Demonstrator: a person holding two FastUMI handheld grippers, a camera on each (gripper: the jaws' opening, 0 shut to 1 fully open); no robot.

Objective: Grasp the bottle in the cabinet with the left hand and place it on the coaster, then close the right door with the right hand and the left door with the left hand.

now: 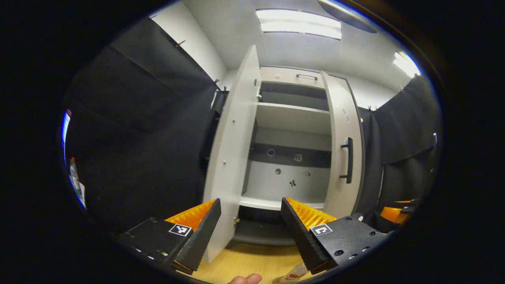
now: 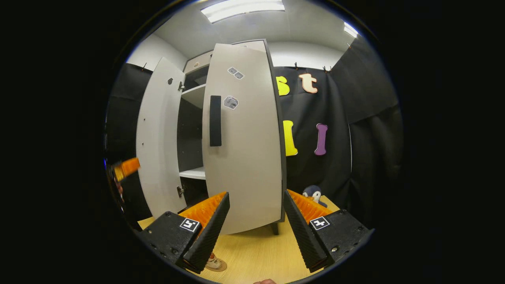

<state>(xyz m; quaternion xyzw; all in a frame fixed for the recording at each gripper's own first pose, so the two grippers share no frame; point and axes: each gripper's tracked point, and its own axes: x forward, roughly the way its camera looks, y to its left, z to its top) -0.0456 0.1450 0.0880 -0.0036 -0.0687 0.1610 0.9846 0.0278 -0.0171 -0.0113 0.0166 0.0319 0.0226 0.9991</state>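
On the wooden tabletop [image 1: 252, 262], toward its far edge, stands the pale cabinet [image 1: 292, 118], seen from the left gripper view with its shelves bare. Its left door [image 1: 232, 157] swings wide open toward the camera, edge-on, while the right door [image 1: 343, 150] with its dark bar handle [image 1: 348, 159] stands nearly shut. The left gripper [image 1: 251, 225] hangs in front of the opening with its jaws spread apart and nothing between them. At the near edge of the tabletop, just below that gripper, the cap end of the bottle [image 1: 292, 274] shows, beside a fingertip [image 1: 246, 279]; whether it sits on the coaster cannot be told there. In the right gripper view the right gripper [image 2: 256, 219] faces the outer face of the right door [image 2: 244, 138], close to it, jaws wide and holding nothing. Low in that view, past its left finger, the bottle [image 2: 214, 262] rests on a round brown coaster [image 2: 221, 267] near the tabletop's near edge. A small toy penguin [image 2: 313, 194] sits at the table's right edge beside the cabinet, and the other gripper [image 2: 125, 168] appears far left.
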